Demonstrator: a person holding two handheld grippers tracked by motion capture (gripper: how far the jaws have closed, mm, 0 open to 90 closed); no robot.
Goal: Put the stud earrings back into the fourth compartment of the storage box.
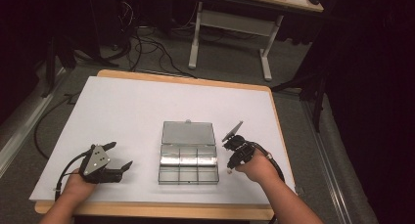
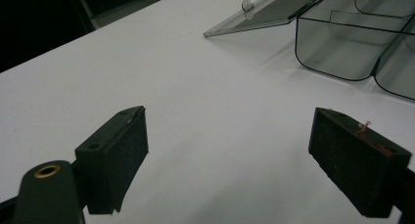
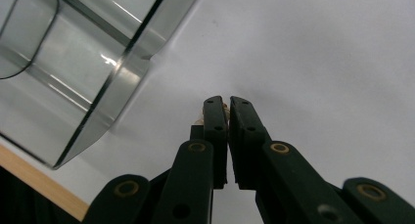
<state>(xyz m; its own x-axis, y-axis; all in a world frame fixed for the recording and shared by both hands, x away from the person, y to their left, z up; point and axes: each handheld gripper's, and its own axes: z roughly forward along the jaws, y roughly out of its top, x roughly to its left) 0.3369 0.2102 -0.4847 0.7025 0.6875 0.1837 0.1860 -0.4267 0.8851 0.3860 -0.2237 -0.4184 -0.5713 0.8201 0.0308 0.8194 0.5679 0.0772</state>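
Seemingly we pinch a tiny, light, easily dropped bit (image 3: 224,106) in the right gripper (image 3: 226,102) beside the brittle box (image 1: 188,153) near the table's (image 1: 122,111) front edge; left gripper (image 2: 227,150) spread.

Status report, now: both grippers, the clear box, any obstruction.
Left gripper open, resting left of the clear compartment box. Right gripper shut on a small pale item, too small to identify, right of the box. Lid open, compartments look empty. No obstruction.

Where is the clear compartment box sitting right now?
In the high view the clear compartment box lies open at the table's near centre, between the left gripper and right gripper.
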